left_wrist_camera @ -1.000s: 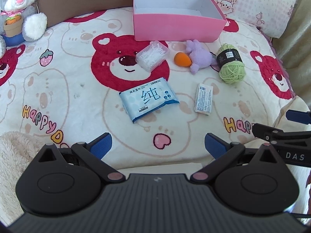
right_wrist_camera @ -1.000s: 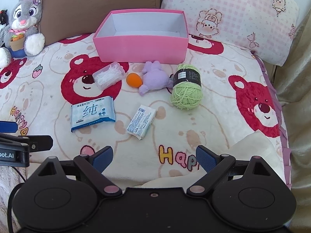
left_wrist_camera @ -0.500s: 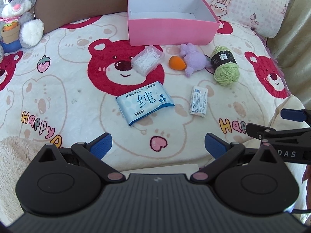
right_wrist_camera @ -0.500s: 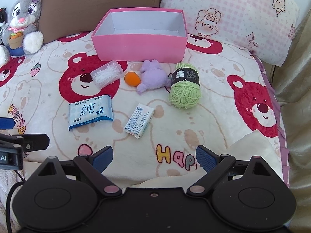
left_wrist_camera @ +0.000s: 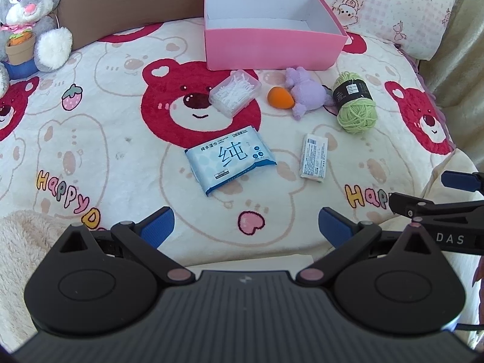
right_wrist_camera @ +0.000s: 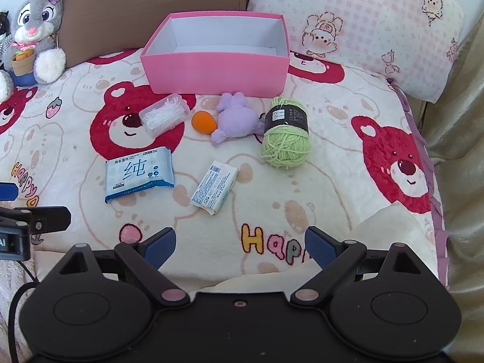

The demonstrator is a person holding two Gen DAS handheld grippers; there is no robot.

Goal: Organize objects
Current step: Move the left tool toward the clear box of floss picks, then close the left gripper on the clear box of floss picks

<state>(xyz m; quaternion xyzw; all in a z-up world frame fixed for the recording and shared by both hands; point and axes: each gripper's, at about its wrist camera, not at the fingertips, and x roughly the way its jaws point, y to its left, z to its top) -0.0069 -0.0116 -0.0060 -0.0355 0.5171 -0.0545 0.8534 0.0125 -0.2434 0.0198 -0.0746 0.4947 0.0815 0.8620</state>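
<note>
An open pink box [left_wrist_camera: 272,51] [right_wrist_camera: 217,72] stands at the back of the bed. In front of it lie a clear box of cotton swabs [left_wrist_camera: 235,93] [right_wrist_camera: 165,115], an orange ball [left_wrist_camera: 279,97] [right_wrist_camera: 204,122], a purple plush [left_wrist_camera: 307,93] [right_wrist_camera: 237,119] and green yarn [left_wrist_camera: 357,106] [right_wrist_camera: 286,139]. Nearer lie a blue wet-wipes pack [left_wrist_camera: 231,158] [right_wrist_camera: 139,174] and a small white packet [left_wrist_camera: 314,157] [right_wrist_camera: 215,190]. My left gripper [left_wrist_camera: 246,227] and right gripper [right_wrist_camera: 240,243] both hang open and hold nothing, short of the objects.
A bear-print blanket [left_wrist_camera: 90,139] covers the bed. A grey bunny plush [left_wrist_camera: 27,24] [right_wrist_camera: 33,33] sits at the back left against a brown cushion [right_wrist_camera: 151,9]. A pink pillow [right_wrist_camera: 363,30] lies at the back right. The right gripper shows at the left view's right edge.
Both views have drawn back slightly from the bed, so the objects look a little smaller and lower. Both grippers stay open and nothing on the blanket has moved.
</note>
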